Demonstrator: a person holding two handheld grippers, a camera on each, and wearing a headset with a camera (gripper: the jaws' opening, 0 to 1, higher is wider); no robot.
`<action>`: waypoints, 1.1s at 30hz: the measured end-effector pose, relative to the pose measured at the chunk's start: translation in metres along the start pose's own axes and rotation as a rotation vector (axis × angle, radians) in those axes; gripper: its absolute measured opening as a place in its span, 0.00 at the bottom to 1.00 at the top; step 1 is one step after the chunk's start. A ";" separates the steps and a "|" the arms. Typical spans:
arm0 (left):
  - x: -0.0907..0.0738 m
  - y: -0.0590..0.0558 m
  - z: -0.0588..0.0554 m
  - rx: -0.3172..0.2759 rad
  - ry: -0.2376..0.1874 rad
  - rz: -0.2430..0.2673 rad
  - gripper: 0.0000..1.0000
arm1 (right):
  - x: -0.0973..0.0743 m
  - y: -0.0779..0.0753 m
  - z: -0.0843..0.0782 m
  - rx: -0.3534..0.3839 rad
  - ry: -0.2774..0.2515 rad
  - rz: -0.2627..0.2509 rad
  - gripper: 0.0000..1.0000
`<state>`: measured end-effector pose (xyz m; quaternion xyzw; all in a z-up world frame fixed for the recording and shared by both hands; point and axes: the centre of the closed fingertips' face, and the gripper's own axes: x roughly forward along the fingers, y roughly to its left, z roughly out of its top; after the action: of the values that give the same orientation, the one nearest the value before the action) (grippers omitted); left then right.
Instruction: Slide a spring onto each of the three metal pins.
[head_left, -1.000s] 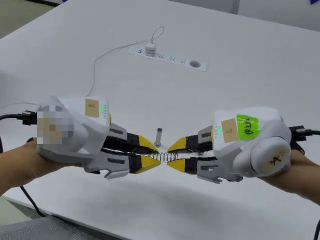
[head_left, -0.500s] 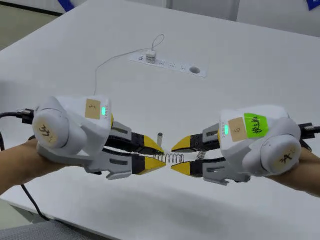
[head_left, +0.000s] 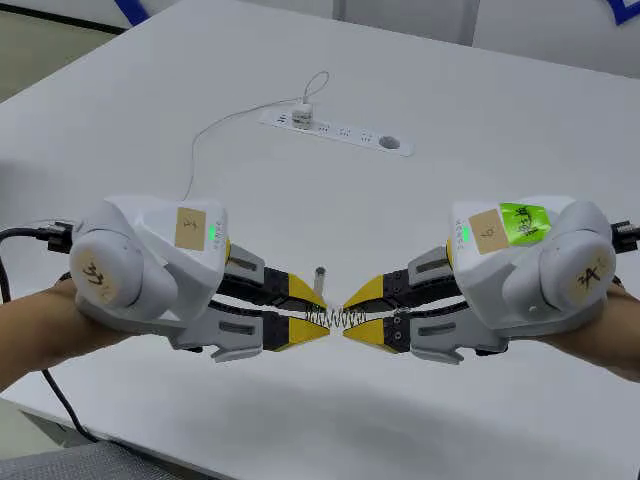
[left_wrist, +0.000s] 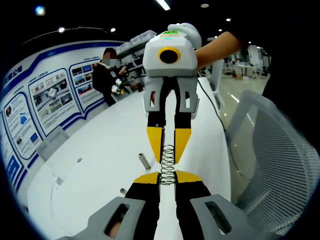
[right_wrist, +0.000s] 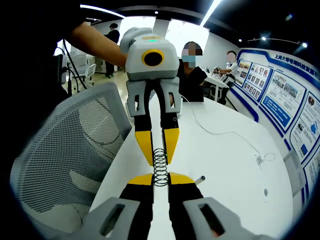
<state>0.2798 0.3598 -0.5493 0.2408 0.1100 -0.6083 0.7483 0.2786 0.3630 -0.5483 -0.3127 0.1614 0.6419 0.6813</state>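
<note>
Head view: holding both claws tip to tip, level above white table (head_left: 450, 200). Pinching one end of spring (head_left: 336, 319) with left gripper (head_left: 318, 322), other end with right gripper (head_left: 352, 318); coil kept horizontal between yellow tips, off the surface. Just behind the tips, metal pin (head_left: 320, 277) standing upright on table. Farther back, power strip (head_left: 335, 130) with thin white cable (head_left: 230, 115).

Left gripper view: own jaws pressed together on near end of spring, facing claw clamped on far end; second spring (left_wrist: 144, 161) lying loose on table, left of the coil.

Right gripper view: same coil between both closed pairs of tips, metal pin just right of it, mesh chair (right_wrist: 65, 150) at left
</note>
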 end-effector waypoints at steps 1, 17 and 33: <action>0.000 0.000 -0.001 0.003 0.002 0.000 0.10 | -0.001 0.000 0.002 0.008 -0.010 0.005 0.10; -0.004 0.008 -0.002 -0.022 -0.031 0.053 0.10 | 0.001 -0.006 0.035 0.096 -0.137 0.014 0.10; -0.011 0.008 -0.007 -0.086 -0.071 0.074 0.10 | 0.012 -0.005 0.050 0.129 -0.166 0.024 0.10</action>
<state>0.2856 0.3739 -0.5490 0.1906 0.1001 -0.5832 0.7833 0.2756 0.4036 -0.5170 -0.2120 0.1493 0.6620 0.7032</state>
